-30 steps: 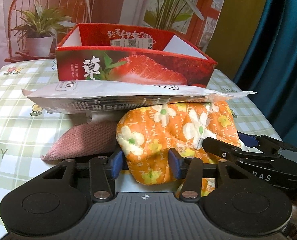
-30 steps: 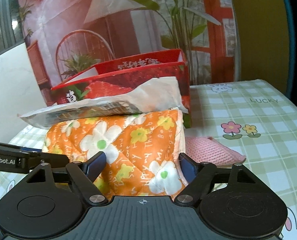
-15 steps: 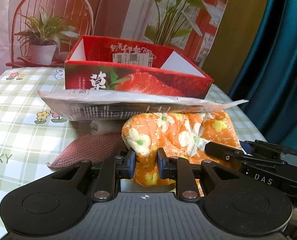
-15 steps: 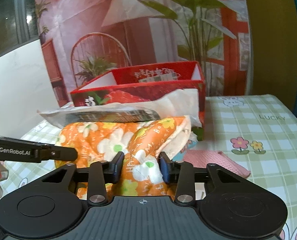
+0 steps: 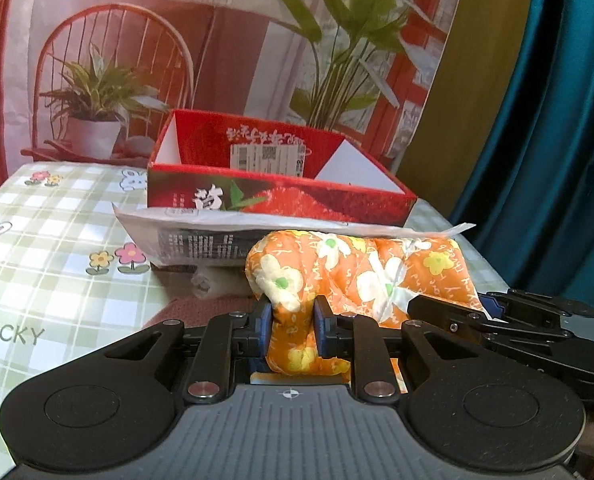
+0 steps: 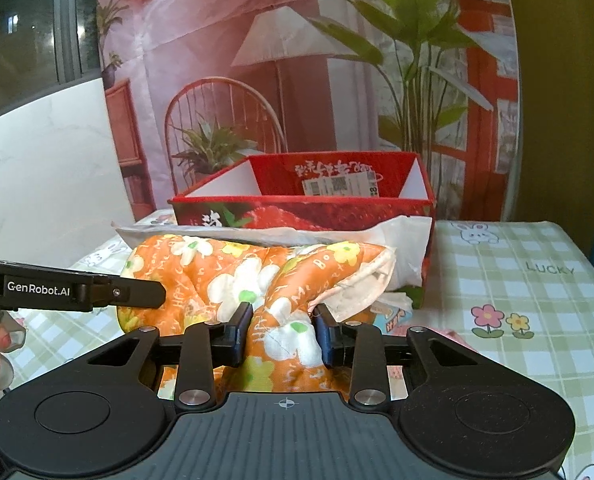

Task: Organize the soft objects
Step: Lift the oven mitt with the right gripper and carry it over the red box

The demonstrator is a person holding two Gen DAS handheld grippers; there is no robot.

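Both grippers pinch the same orange quilted cloth with white and yellow flowers: the left gripper is clamped narrowly on a fold at its left end, and the right gripper grips a thicker bunch of it. The cloth lies over the green checked tablecloth, just in front of a white printed plastic packet and an open red cardboard strawberry box. A pink knitted piece lies beneath the cloth.
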